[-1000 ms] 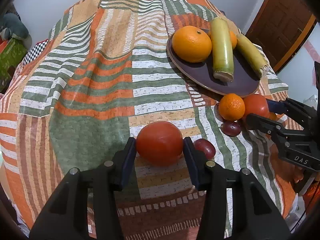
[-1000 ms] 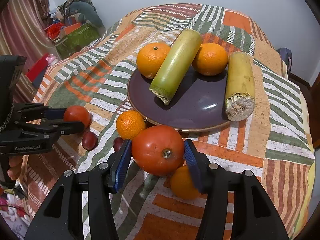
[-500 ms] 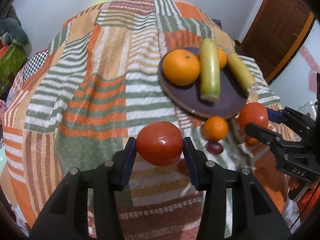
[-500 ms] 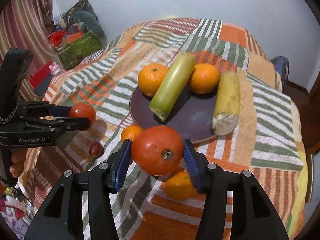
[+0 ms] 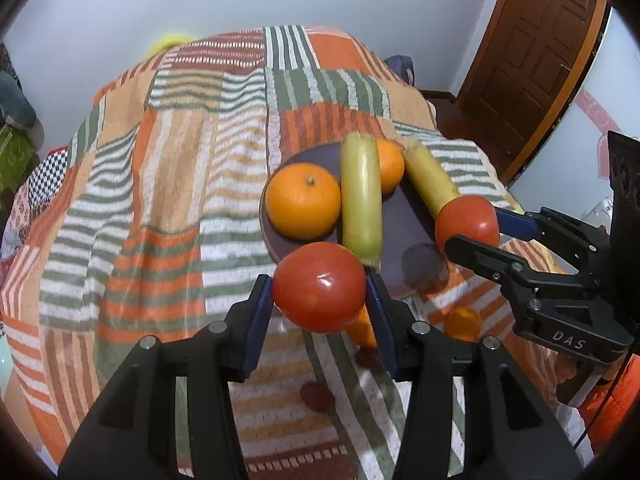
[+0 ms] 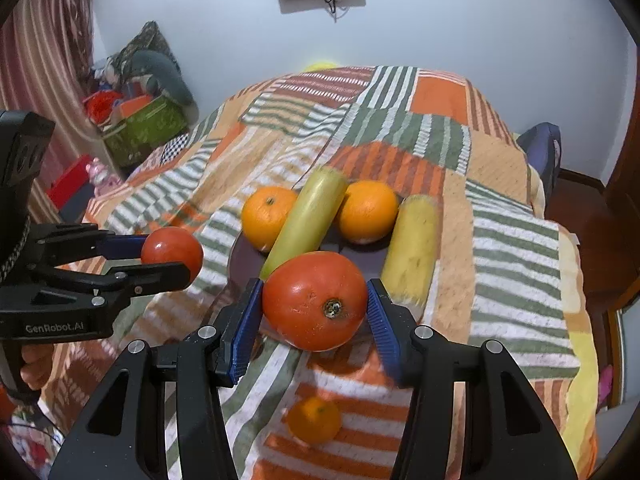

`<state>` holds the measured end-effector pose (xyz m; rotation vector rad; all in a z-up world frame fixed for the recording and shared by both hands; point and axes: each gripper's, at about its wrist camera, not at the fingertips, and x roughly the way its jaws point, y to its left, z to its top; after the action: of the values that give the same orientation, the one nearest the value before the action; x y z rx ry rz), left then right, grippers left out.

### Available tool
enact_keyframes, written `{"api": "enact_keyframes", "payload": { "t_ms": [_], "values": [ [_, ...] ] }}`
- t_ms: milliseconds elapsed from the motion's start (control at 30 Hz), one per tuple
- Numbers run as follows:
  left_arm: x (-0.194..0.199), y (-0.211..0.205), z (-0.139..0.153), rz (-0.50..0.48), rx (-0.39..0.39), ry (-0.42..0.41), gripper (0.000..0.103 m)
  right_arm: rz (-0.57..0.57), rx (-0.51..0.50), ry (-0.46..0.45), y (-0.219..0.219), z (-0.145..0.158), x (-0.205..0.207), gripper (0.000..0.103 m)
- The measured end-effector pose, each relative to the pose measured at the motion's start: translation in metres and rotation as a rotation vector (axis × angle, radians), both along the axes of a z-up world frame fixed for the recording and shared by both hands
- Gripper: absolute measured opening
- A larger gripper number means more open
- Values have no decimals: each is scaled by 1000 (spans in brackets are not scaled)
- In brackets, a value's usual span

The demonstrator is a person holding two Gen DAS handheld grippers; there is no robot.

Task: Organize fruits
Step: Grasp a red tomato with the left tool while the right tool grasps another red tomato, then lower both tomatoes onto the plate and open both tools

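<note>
My left gripper (image 5: pixel 319 292) is shut on a red tomato (image 5: pixel 319 286), held in the air just in front of the dark purple plate (image 5: pixel 404 220). My right gripper (image 6: pixel 315 307) is shut on a second red tomato (image 6: pixel 315 300), held above the plate's near edge (image 6: pixel 240 256). The plate holds two oranges (image 5: pixel 303 200) (image 6: pixel 367 211) and two yellow-green sugarcane pieces (image 5: pixel 361 196) (image 6: pixel 412 248). In the right wrist view the left gripper (image 6: pixel 172 254) with its tomato is at the left. In the left wrist view the right gripper (image 5: pixel 468 220) with its tomato is at the right.
The plate lies on a striped patchwork cloth (image 5: pixel 168 184) over a round table. Small mandarins (image 6: pixel 314 420) (image 5: pixel 462 322) and dark red plums (image 5: pixel 318 396) lie on the cloth below the grippers. A wooden door (image 5: pixel 532 52) stands at the right, boxes (image 6: pixel 140 128) at the left.
Both grippers have lifted their tomatoes off the cloth and risen. The left one has swung right toward the plate; the loose mandarins and plums now lie below them.
</note>
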<state>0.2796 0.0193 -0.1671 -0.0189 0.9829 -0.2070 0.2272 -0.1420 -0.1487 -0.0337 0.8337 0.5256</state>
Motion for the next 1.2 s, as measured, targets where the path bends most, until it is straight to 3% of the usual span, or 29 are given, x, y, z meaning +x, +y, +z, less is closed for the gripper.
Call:
{"api": "enact_keyframes", "payload": {
  "t_ms": [300,767,1200],
  "values": [
    [22,-2,4,0,-24,-17,47,-13,12,-35,1,8,18,48],
    [45,-7,-33,-4,-26,65,47,-17,15,36,7,-20,41,48],
    [50,-8,-46,20,-22,103,51,-12,-10,10,13,-25,41,49]
  ]
}}
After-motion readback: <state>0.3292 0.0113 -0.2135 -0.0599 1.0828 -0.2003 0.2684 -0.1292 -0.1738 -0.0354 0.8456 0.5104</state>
